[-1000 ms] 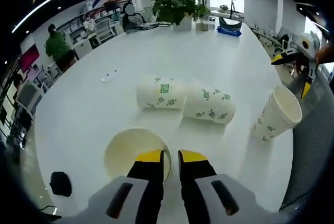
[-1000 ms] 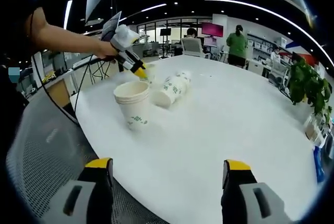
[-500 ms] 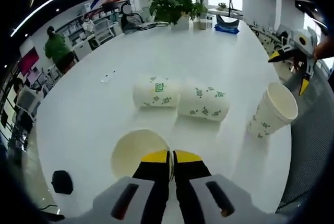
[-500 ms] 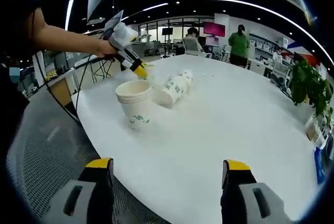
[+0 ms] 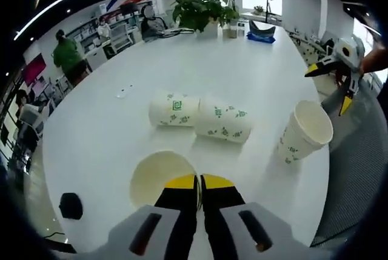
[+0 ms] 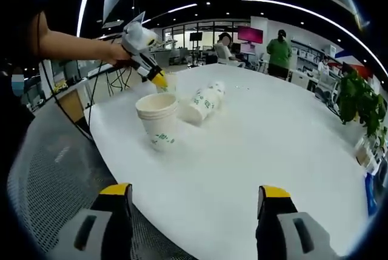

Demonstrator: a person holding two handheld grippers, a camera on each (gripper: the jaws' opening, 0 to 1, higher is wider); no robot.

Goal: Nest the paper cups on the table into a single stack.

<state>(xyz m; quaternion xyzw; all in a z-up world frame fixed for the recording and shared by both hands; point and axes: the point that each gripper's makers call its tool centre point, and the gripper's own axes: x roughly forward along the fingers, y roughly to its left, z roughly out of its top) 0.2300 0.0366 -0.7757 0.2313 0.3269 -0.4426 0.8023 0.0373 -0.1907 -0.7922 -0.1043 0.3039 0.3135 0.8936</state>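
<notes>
My left gripper (image 5: 199,182) is shut on the near rim of an upright white paper cup (image 5: 156,175) with green print, pinching its wall. Two more cups (image 5: 174,110) (image 5: 223,120) lie on their sides end to end at the middle of the white table (image 5: 182,60). An upright nested cup stack (image 5: 301,133) stands near the table's right edge. In the right gripper view, the left gripper (image 6: 159,81) holds its cup (image 6: 170,82) behind the stack (image 6: 159,120) and the lying cups (image 6: 203,102). My right gripper (image 6: 194,194) hangs open over the table edge, holding nothing; it also shows as the right gripper (image 5: 333,81).
A potted plant (image 5: 200,8) and a blue item (image 5: 262,34) stand at the far end of the table. A small black object (image 5: 71,205) lies near the left edge. A grey mesh chair (image 6: 54,169) stands beside the table. A person in green (image 6: 279,54) is far off.
My left jaws have shut on the near cup's rim; a second ago they stood slightly apart around it. The right gripper has stayed open and nearly still.
</notes>
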